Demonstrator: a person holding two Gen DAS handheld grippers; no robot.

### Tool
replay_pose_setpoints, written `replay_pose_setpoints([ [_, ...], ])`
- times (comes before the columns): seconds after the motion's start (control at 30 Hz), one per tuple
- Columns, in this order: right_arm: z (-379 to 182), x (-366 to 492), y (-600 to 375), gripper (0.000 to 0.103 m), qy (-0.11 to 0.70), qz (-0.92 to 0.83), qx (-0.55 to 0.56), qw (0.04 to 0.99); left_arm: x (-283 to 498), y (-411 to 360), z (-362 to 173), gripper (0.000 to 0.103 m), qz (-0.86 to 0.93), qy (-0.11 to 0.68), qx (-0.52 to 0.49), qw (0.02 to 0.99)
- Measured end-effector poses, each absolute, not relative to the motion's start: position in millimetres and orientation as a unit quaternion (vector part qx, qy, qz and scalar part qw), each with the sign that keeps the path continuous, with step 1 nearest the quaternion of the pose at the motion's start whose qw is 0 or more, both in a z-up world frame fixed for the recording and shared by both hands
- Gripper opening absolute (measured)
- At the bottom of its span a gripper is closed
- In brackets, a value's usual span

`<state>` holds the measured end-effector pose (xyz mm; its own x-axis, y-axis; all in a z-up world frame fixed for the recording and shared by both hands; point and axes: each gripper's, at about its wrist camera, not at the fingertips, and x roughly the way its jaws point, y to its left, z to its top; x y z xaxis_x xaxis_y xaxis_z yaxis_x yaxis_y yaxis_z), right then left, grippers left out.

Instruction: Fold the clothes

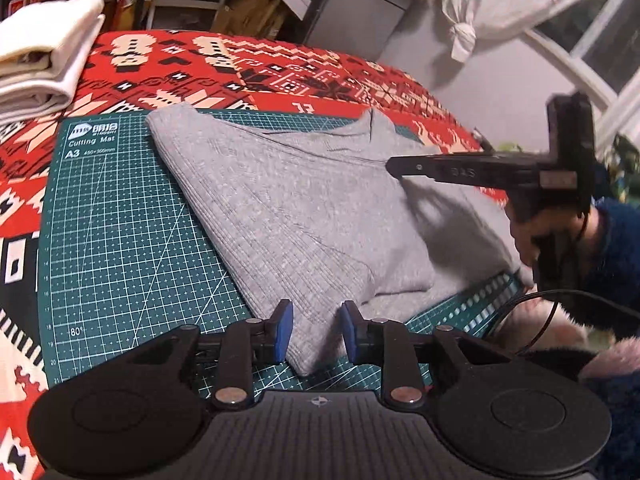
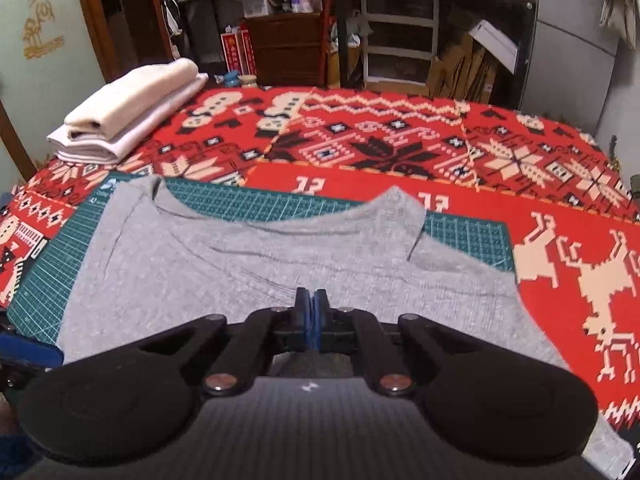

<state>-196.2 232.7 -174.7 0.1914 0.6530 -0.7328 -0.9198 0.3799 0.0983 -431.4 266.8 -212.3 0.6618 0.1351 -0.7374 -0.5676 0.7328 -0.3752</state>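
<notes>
A grey knit garment [image 1: 304, 208] lies partly folded on a green cutting mat [image 1: 120, 232], neckline toward the far side. My left gripper [image 1: 316, 332] is open, its blue pads [image 1: 285, 330] straddling the garment's near corner just above the cloth. In the left wrist view my right gripper [image 1: 394, 165] reaches in from the right, hovering over the garment's right half and casting a shadow on it. In the right wrist view the garment [image 2: 240, 272] spreads across the mat [image 2: 260, 200]. There the right gripper [image 2: 311, 312] is shut, pads pressed together, and no cloth shows between them.
A stack of folded cream and white clothes [image 1: 40, 64] [image 2: 128, 116] sits at the far left on the red patterned table cover [image 1: 280, 68] [image 2: 400, 140]. A hand [image 1: 532, 236] in a blue fuzzy sleeve [image 1: 616, 248] holds the right gripper. Shelves and boxes stand behind the table.
</notes>
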Motion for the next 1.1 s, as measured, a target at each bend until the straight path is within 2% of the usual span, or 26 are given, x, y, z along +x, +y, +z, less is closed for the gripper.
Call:
replay_pose_setpoints([
  [0.13, -169, -195, 224, 0.007, 0.359, 0.522, -0.170, 0.755, -436, 266, -209, 0.024, 0.215, 0.350, -0.303, 0.860],
  [0.2, -161, -196, 216, 0.012, 0.355, 0.523, -0.158, 0.758, -438, 265, -206, 0.024, 0.220, 0.345, -0.302, 0.861],
  [0.43, -138, -214, 185, 0.013, 0.356, 0.544, -0.130, 0.749, -438, 260, -198, 0.024, 0.229, 0.339, -0.299, 0.862],
  [0.63, -135, -246, 163, 0.021, 0.359, 0.572, -0.123, 0.727, -441, 249, -190, 0.024, 0.211, 0.322, -0.284, 0.878],
  [1.1, -165, -292, 136, 0.022, 0.366, 0.593, -0.165, 0.698, -434, 220, -203, 0.025, 0.209, 0.329, -0.189, 0.901],
])
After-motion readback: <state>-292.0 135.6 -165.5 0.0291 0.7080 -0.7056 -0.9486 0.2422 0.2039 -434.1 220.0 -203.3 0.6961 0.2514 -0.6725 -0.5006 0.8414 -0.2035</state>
